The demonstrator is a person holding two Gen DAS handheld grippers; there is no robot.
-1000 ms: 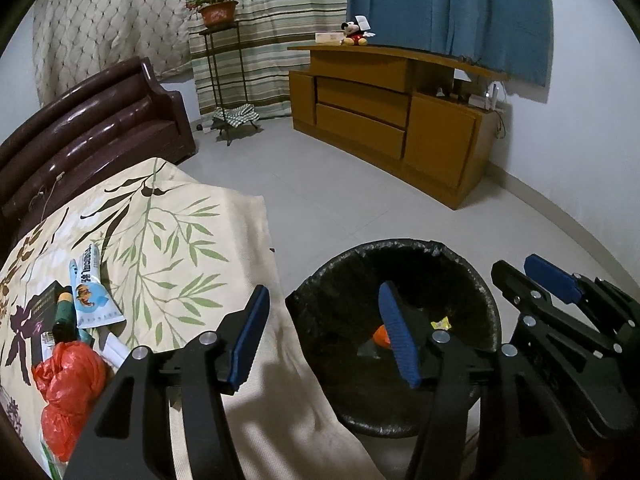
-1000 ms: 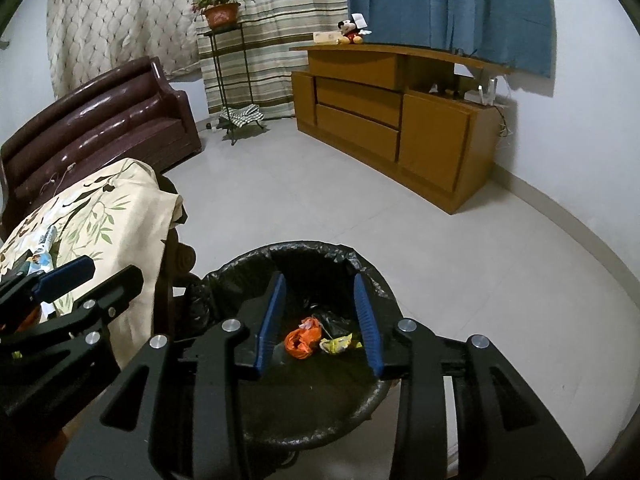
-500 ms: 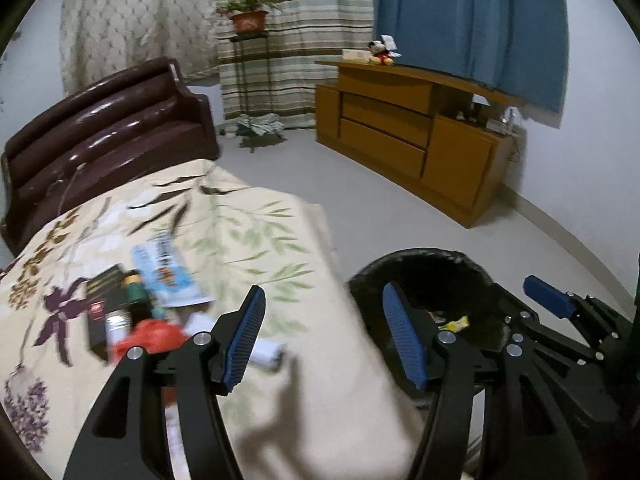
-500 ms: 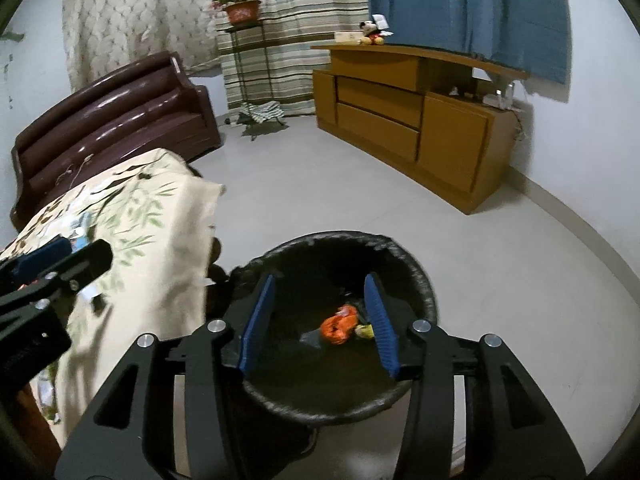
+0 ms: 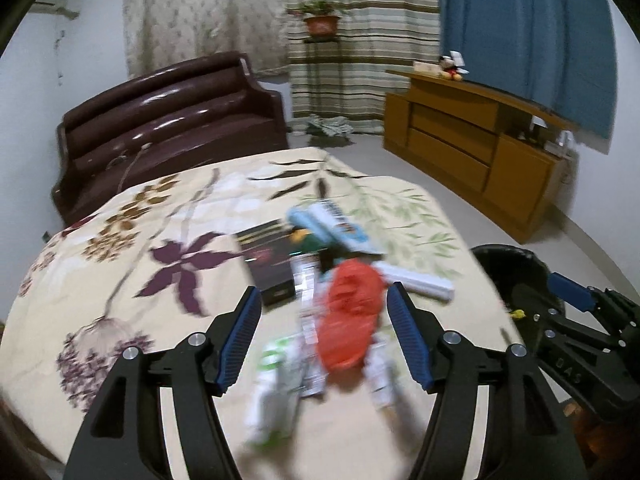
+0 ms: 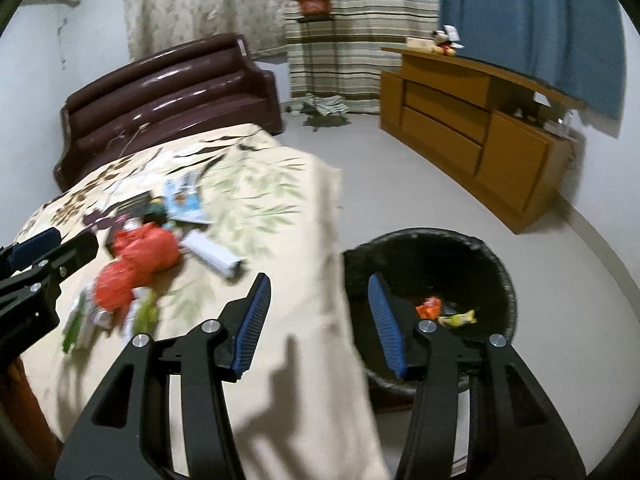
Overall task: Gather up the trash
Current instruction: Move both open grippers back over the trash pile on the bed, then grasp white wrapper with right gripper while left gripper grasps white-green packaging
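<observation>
A pile of trash lies on the floral tablecloth (image 5: 140, 260): a red plastic bag (image 5: 352, 312), a blue-white packet (image 5: 328, 224), a black box (image 5: 268, 256), a white tube (image 5: 416, 280) and green-white wrappers (image 5: 276, 380). My left gripper (image 5: 323, 300) hovers above the red bag, its jaws opening and nothing pressed between them. My right gripper (image 6: 319, 284) hangs over the table's edge beside the black-lined bin (image 6: 496, 272), its jaws opening and empty. An orange wrapper (image 6: 430, 306) and a yellow wrapper (image 6: 460, 318) lie in the bin. The near items are blurred.
A dark brown sofa (image 5: 168, 120) stands behind the table. A wooden sideboard (image 6: 472, 120) lines the right wall, with a plant stand (image 6: 316, 40) by the striped curtain. Pale floor (image 6: 400, 184) lies between table, bin and sideboard.
Both views have swung left, away from the bin and over the table. The trash pile now sits in front of the left gripper. Both pairs of jaws stand wider.
</observation>
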